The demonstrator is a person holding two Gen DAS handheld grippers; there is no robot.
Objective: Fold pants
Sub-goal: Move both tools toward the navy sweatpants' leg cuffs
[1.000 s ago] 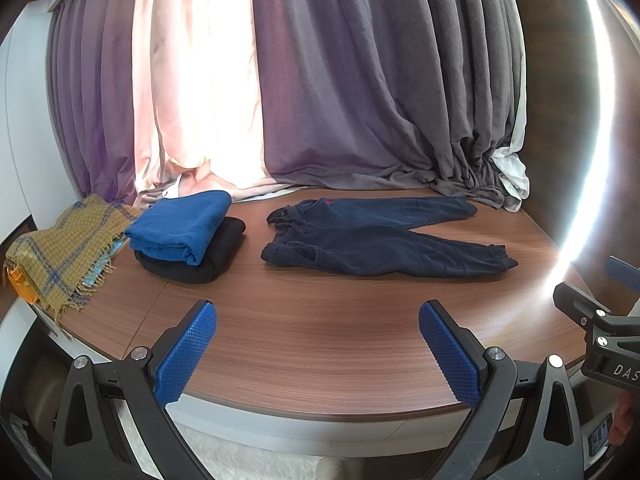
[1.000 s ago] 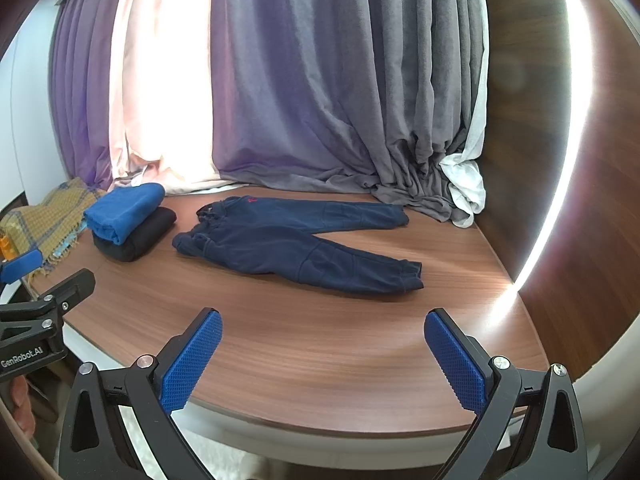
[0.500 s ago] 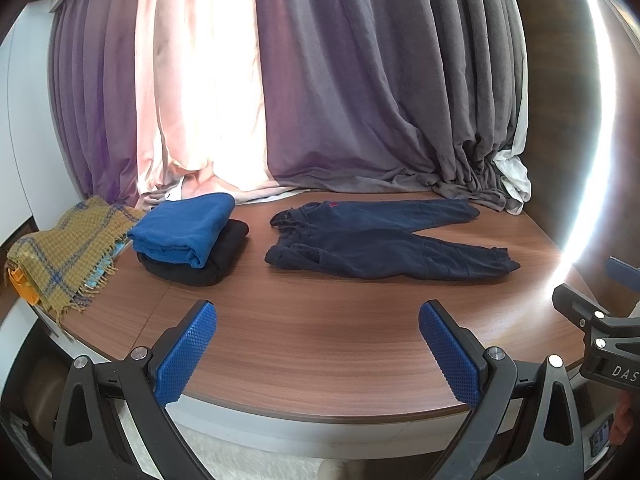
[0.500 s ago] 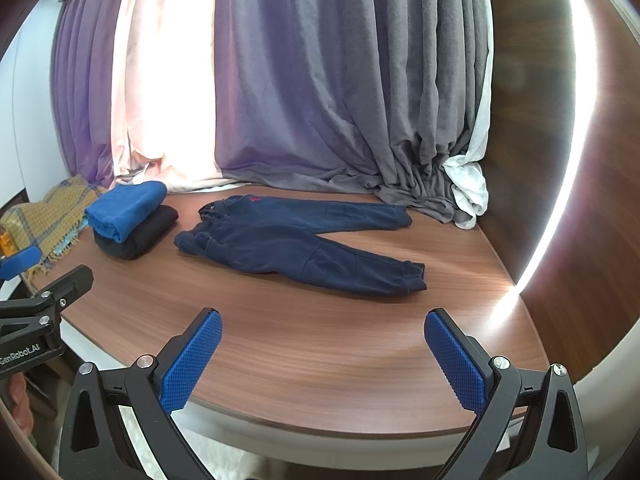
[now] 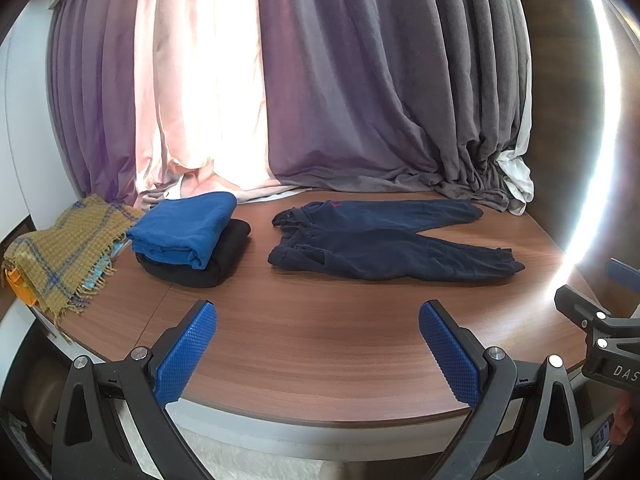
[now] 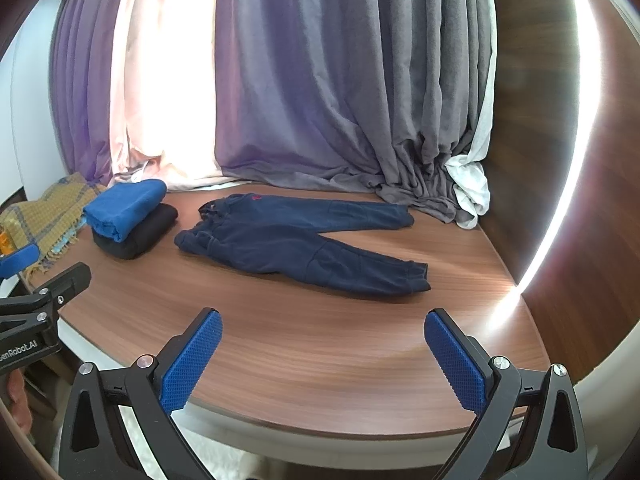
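Both grippers, left (image 5: pixel 318 344) and right (image 6: pixel 322 350), have drifted slightly forward with fingers spread wide, gripping nothing. Dark navy fleece pants (image 5: pixel 384 240) remain unfolded at twelve o'clock on the wooden desk (image 5: pixel 320 340), so folding hasn't started.

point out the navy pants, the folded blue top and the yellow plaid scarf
navy pants (image 5: pixel 384 258): left wrist view, on the nearer leg, mid-thigh.
folded blue top (image 5: pixel 184 228): left wrist view, on its upper face, atop the black folded garment.
yellow plaid scarf (image 5: pixel 64 248): left wrist view, on the woven middle, at the table's left edge.
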